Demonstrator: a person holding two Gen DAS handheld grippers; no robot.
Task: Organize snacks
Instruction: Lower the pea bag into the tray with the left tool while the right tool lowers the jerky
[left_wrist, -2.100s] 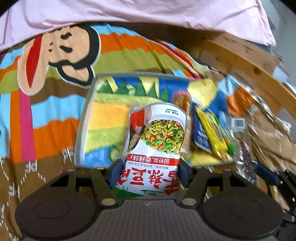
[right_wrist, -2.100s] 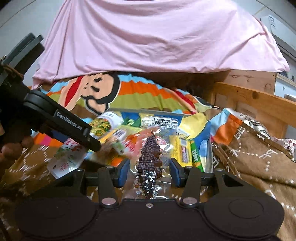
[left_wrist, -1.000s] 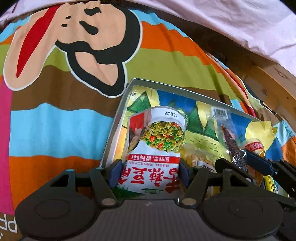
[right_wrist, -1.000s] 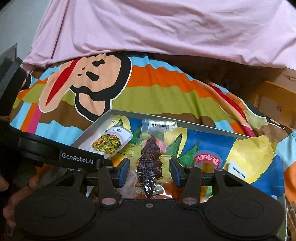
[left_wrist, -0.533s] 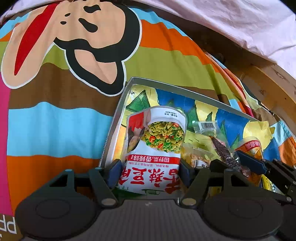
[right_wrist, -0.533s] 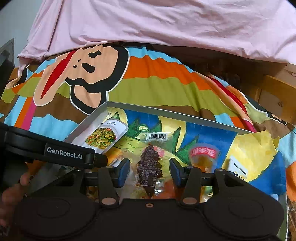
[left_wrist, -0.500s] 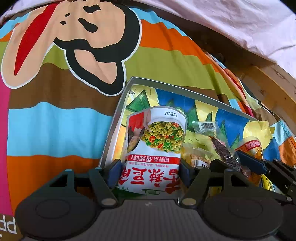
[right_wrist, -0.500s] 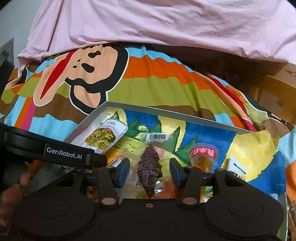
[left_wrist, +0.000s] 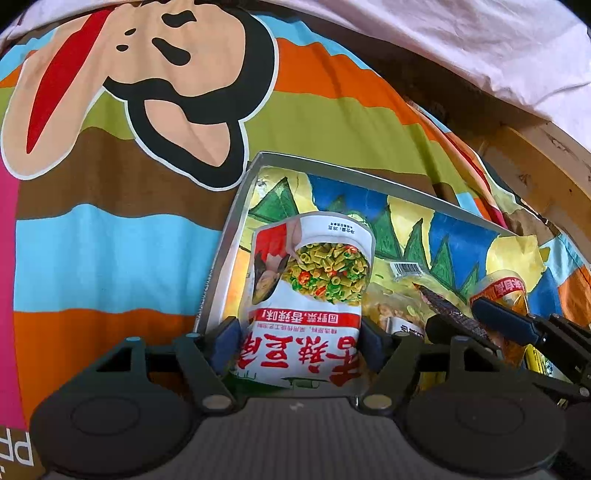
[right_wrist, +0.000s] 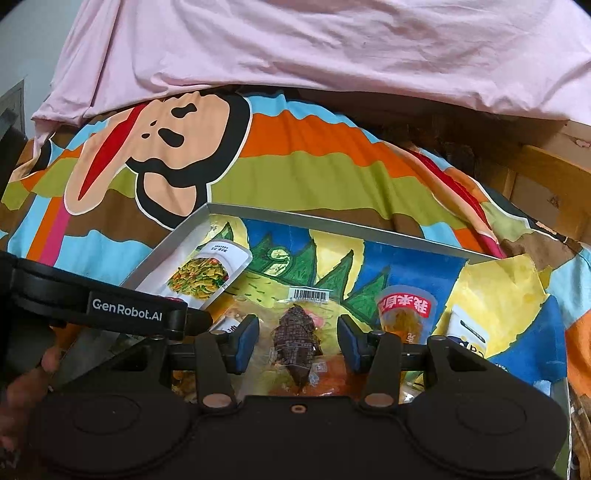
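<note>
A grey tray (left_wrist: 236, 221) with a colourful drawing inside lies on the striped blanket; its far rim also shows in the right wrist view (right_wrist: 332, 221). My left gripper (left_wrist: 299, 343) is shut on a white snack packet with red characters (left_wrist: 306, 291), held over the tray's left part; the packet also shows in the right wrist view (right_wrist: 207, 273). My right gripper (right_wrist: 297, 343) has its jaws apart around a clear packet with a dark brown snack (right_wrist: 295, 339), which lies low in the tray. An orange cup-shaped snack (right_wrist: 404, 314) lies to its right.
The striped cartoon blanket (right_wrist: 295, 162) surrounds the tray. A pink sheet (right_wrist: 295, 48) hangs behind. A wooden frame (right_wrist: 546, 184) stands at the right. A white packet (right_wrist: 469, 332) and other snacks lie in the tray's right part.
The right gripper has lowered the dark snack packet into the tray and its jaws have opened wider. The left gripper keeps its hold on the white packet, barely moved.
</note>
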